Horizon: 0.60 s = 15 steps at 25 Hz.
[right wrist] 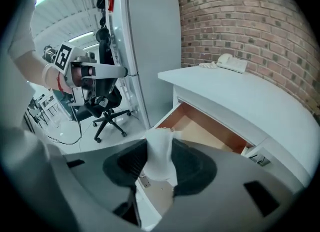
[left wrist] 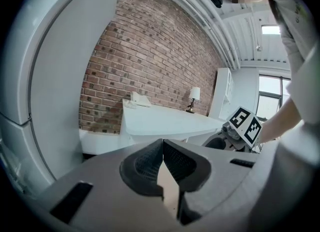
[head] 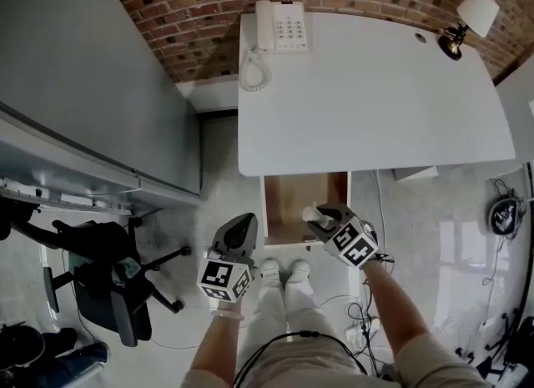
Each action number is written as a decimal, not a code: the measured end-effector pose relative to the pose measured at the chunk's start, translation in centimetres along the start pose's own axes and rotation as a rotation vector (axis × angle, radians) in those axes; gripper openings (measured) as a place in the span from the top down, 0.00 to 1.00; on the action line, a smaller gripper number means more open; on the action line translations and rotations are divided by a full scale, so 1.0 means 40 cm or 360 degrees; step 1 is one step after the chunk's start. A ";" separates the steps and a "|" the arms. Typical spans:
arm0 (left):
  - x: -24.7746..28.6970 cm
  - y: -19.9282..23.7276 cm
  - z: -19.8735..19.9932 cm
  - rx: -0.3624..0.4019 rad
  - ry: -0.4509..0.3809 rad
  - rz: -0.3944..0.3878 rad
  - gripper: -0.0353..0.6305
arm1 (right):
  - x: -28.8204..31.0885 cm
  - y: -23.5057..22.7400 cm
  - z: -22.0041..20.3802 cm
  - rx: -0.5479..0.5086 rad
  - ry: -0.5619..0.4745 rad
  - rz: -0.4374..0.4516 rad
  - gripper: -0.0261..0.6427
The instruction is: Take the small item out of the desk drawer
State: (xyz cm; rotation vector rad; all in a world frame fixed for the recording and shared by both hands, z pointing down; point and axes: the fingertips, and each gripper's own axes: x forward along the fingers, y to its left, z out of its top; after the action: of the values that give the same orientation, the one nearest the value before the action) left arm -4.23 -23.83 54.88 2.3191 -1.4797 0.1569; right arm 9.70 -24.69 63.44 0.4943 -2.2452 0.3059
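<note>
Item nearly out: right gripper (head: pixel 320 218) clamps small white item (right wrist: pixel 159 150) above open drawer (head: pixel 292 199) at desk's (head: pixel 367 94) 6 o'clock edge. Left gripper (left wrist: pixel 163 164) closed, empty. Remaining: carry clear.

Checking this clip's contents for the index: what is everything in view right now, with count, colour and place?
desk: 1, white, against the brick wall
telephone: 1, white, far left corner of the desk
lamp: 1, white shade, far right corner of the desk
drawer: 1, wood-brown inside, pulled open under the desk's near edge
small item: 1, white, between the jaws of the right gripper, above the drawer
office chair: 1, black, on the floor left of the desk
left gripper: 1, grey, jaws together and empty, left of the drawer
right gripper: 1, grey, jaws closed on the small item
</note>
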 end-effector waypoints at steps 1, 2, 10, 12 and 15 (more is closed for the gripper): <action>-0.002 -0.005 0.008 0.0009 -0.0001 -0.0007 0.94 | -0.012 -0.001 0.007 0.0023 -0.0022 -0.0015 0.72; -0.005 -0.010 0.016 0.0015 -0.0003 -0.0012 0.94 | -0.025 -0.002 0.013 0.0047 -0.0045 -0.0032 0.72; -0.026 -0.031 0.086 0.0065 -0.0038 -0.0036 0.94 | -0.119 0.001 0.064 0.0205 -0.0210 -0.0112 0.72; -0.032 -0.039 0.103 0.0080 -0.0050 -0.0046 0.94 | -0.136 0.007 0.074 0.0208 -0.0231 -0.0121 0.72; -0.040 -0.050 0.131 0.0110 -0.0072 -0.0065 0.94 | -0.165 0.008 0.089 0.0212 -0.0247 -0.0149 0.72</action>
State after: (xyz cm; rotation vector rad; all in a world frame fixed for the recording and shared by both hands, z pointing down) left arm -3.74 -23.69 49.07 2.4207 -1.4692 0.1473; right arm 11.18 -24.07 56.13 0.7133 -2.3528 0.3819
